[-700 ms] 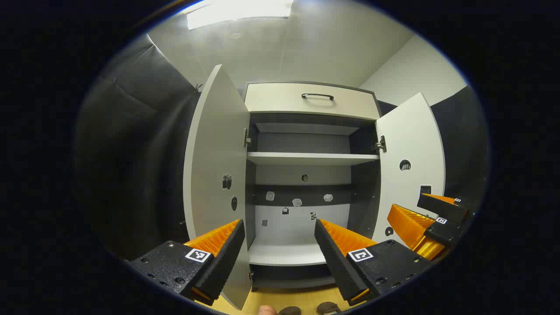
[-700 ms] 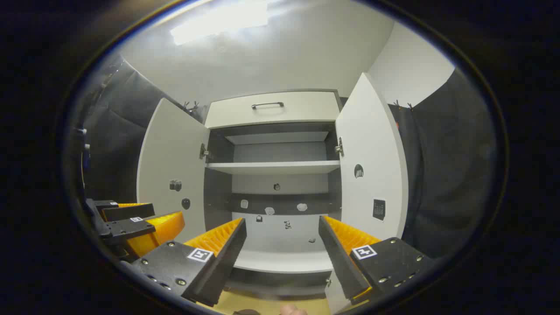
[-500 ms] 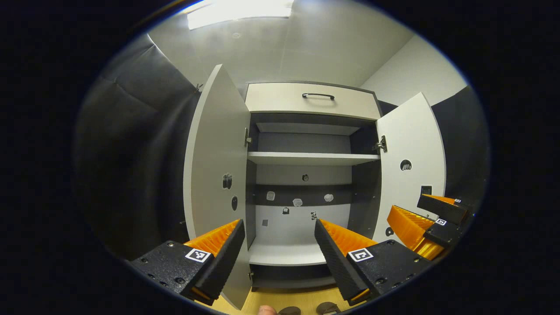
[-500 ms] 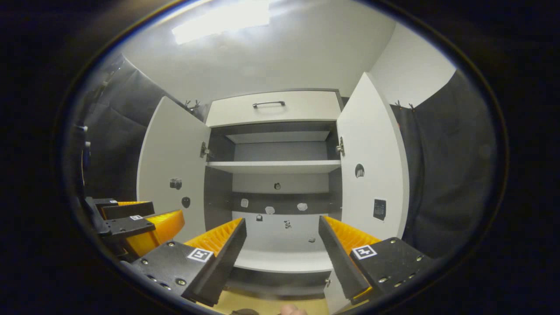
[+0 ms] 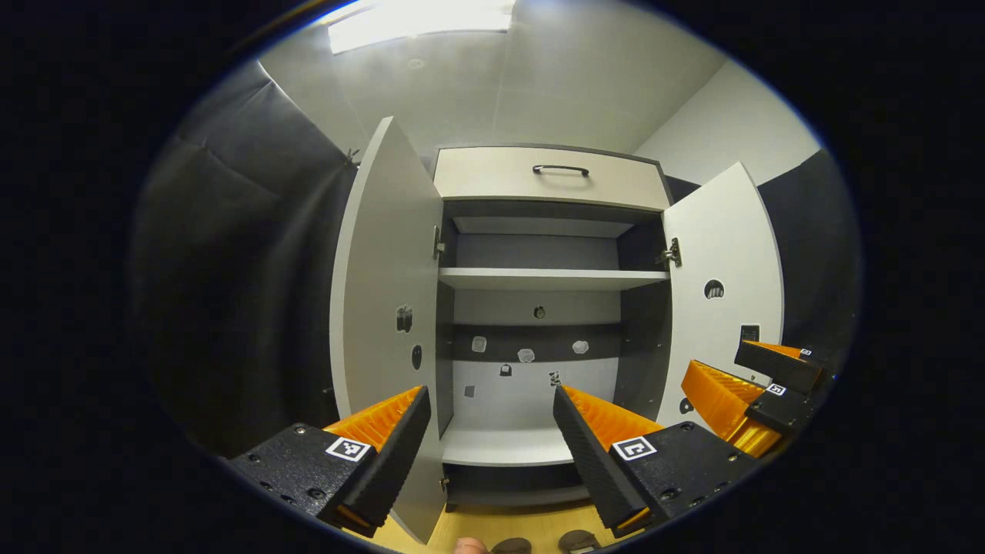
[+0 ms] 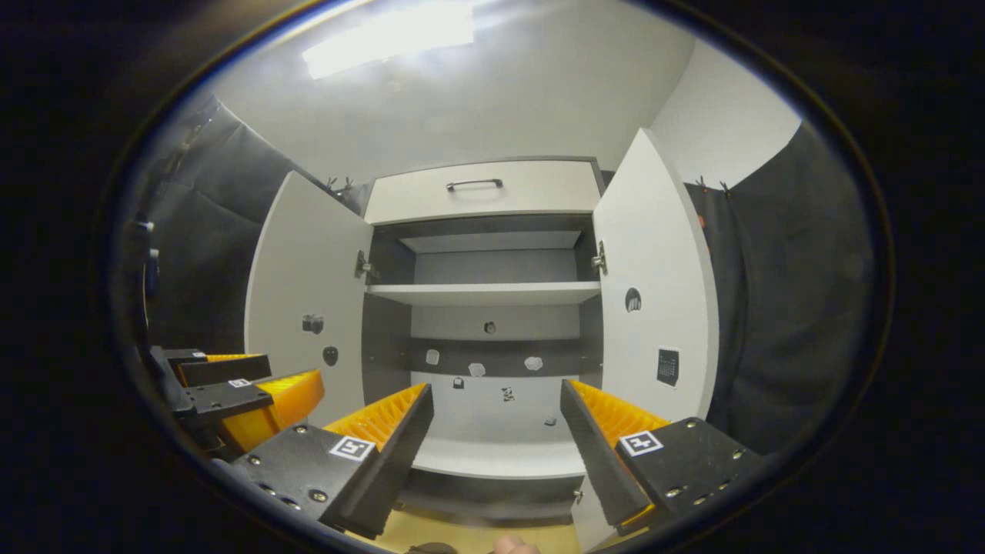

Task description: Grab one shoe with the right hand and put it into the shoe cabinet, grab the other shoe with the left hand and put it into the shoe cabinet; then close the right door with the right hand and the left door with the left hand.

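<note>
The shoe cabinet (image 5: 550, 278) stands in front of me with its left door (image 5: 385, 308) and right door (image 5: 723, 285) swung wide. Its shelves (image 5: 504, 446) are bare. Two dark rounded shoe tips (image 5: 579, 541) peek in at the lower edge on the wooden floor, just before the cabinet. My left gripper (image 5: 489, 396) is open and holds nothing, aimed at the lower compartment. My right gripper (image 6: 496, 388) is also open and holds nothing, facing the cabinet (image 6: 485, 292). Each gripper appears beside the other: the right gripper (image 5: 712, 360) and the left gripper (image 6: 296, 371).
A drawer with a dark handle (image 5: 559, 169) tops the cabinet. Small stickers dot the back panel (image 5: 525, 355) and both door insides. Dark cloth walls (image 5: 231, 269) flank the cabinet on both sides. A strip of light wooden floor (image 5: 492, 527) lies in front.
The cabinet has drifted very slightly to the right in both views. Both grippers stay open and hold nothing.
</note>
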### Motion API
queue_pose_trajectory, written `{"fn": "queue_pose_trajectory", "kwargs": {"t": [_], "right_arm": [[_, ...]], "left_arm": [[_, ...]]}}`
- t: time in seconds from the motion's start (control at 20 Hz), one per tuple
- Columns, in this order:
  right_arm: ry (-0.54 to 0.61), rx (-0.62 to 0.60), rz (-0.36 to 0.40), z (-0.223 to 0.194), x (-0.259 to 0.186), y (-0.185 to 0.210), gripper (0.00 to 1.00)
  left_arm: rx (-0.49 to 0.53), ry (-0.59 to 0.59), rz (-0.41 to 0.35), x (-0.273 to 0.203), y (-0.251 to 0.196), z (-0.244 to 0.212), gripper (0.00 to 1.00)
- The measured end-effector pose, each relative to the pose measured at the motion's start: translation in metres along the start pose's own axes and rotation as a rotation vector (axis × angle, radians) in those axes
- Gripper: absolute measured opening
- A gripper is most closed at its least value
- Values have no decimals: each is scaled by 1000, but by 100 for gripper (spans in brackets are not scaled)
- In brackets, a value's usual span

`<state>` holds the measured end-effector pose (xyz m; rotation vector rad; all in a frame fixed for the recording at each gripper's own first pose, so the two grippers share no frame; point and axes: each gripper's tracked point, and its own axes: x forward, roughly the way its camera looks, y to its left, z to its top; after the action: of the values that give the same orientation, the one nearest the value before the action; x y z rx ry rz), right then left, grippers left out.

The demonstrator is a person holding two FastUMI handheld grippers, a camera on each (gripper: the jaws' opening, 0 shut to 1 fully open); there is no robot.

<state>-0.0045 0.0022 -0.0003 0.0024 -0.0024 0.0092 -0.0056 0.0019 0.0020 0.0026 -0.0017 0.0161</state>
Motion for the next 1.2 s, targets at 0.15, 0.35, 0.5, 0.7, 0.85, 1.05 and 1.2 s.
{"fn": "queue_pose_trajectory", "kwargs": {"t": [0.15,0.35,0.5,0.7,0.85,1.05,1.2], "right_arm": [[21,-6,-2,-15,1,-4,96],[115,-16,-19,-72,1,-13,99],[224,-12,-11,-140,-6,-19,100],[376,-15,3,-229,-26,-23,100],[492,-35,22,-294,-44,-21,100],[664,-23,58,-393,-75,-9,97],[819,-27,86,-462,-109,-3,100]], "left_arm": [[4,-5,11,-1,1,1,98],[17,-7,40,-3,10,0,98],[23,-13,75,-4,21,4,98],[42,-21,131,-6,41,7,98],[50,-17,160,-9,51,7,98],[59,-9,196,-11,64,6,97],[70,4,223,-14,74,3,96]]}}
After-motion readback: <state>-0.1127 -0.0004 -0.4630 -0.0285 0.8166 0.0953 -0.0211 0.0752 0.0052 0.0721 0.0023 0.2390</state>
